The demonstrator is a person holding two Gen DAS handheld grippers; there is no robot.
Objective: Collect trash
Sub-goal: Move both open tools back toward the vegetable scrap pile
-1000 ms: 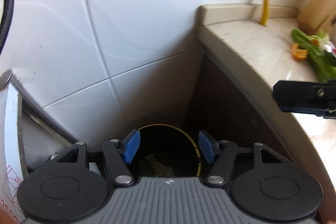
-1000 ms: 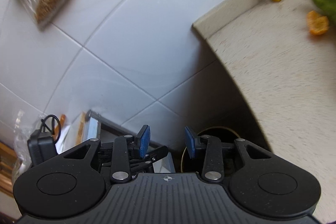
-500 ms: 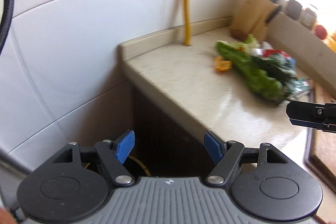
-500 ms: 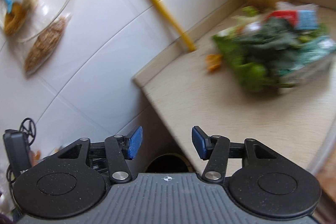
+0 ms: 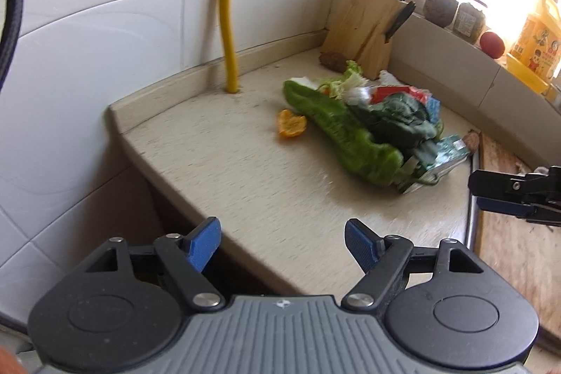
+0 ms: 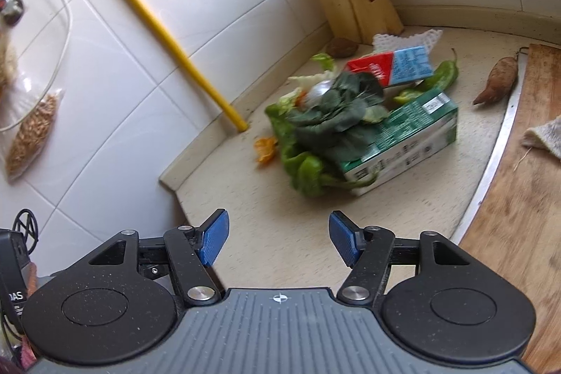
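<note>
In the left wrist view, the left gripper [image 5: 282,242] is hovering over the near edge of the beige countertop [image 5: 245,170], its blue-padded jaws standing spread apart with nothing between them. The trash pile [image 5: 371,128] is lying on the counter ahead and to the right, well apart from the jaws: a long green pepper [image 5: 336,135] is lying along the front of the pile, dark leafy greens [image 5: 399,118] are sitting on top of it, and a green carton [image 5: 438,160] is poking out at the right end. An orange peel [image 5: 291,125] is lying just beside the pepper. A yellow hose [image 5: 229,16] is running down the white tiled wall to the counter. A wooden knife block [image 5: 364,27] is standing in the corner, holding several knives, and jars are lining the sill beyond it, their contents too blurred to name. The right gripper [image 5: 508,195] is showing at the right edge, over the wooden cutting board [image 5: 515,255].

In the right wrist view, the right gripper [image 6: 278,239] is likewise standing released and empty above the counter. The pile is sitting ahead of it: the green carton [image 6: 403,135] is lying on its side under the greens [image 6: 336,107], with a red and blue carton [image 6: 392,67] behind. A brown root [image 6: 498,79] is lying beside the board. On the wall to the left, a clear bag [image 6: 31,132] is hanging with grain in it.
</note>
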